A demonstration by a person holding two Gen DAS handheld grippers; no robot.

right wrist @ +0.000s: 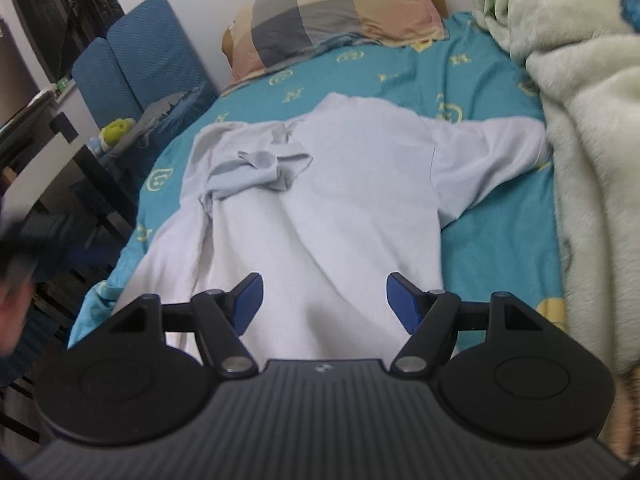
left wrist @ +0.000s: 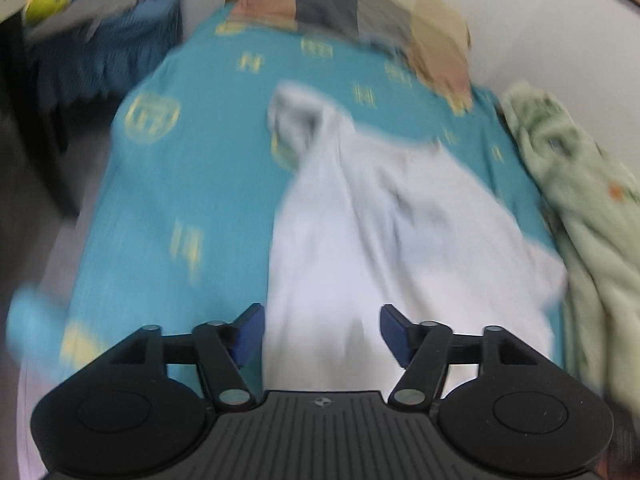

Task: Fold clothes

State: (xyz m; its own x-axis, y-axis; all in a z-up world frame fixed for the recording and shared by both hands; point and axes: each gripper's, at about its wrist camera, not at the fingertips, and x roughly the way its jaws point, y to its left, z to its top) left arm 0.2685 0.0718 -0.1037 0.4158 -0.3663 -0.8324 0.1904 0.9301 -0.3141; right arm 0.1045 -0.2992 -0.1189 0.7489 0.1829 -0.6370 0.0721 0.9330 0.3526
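A pale lilac-white shirt [right wrist: 328, 184] lies spread on the teal bed sheet [right wrist: 496, 240], its left sleeve crumpled over the body and its right sleeve [right wrist: 492, 152] stretched toward the blanket. In the blurred left wrist view the shirt [left wrist: 400, 224] runs from the gripper up the bed. My left gripper [left wrist: 322, 330] is open and empty above the shirt's near hem. My right gripper [right wrist: 324, 300] is open and empty above the shirt's lower part.
A checked pillow [right wrist: 336, 8] lies at the head of the bed. A fluffy pale green blanket [right wrist: 592, 128] is piled along the right side, also in the left wrist view [left wrist: 580, 208]. A blue padded chair [right wrist: 148, 64] and dark furniture [right wrist: 60, 12] stand left of the bed.
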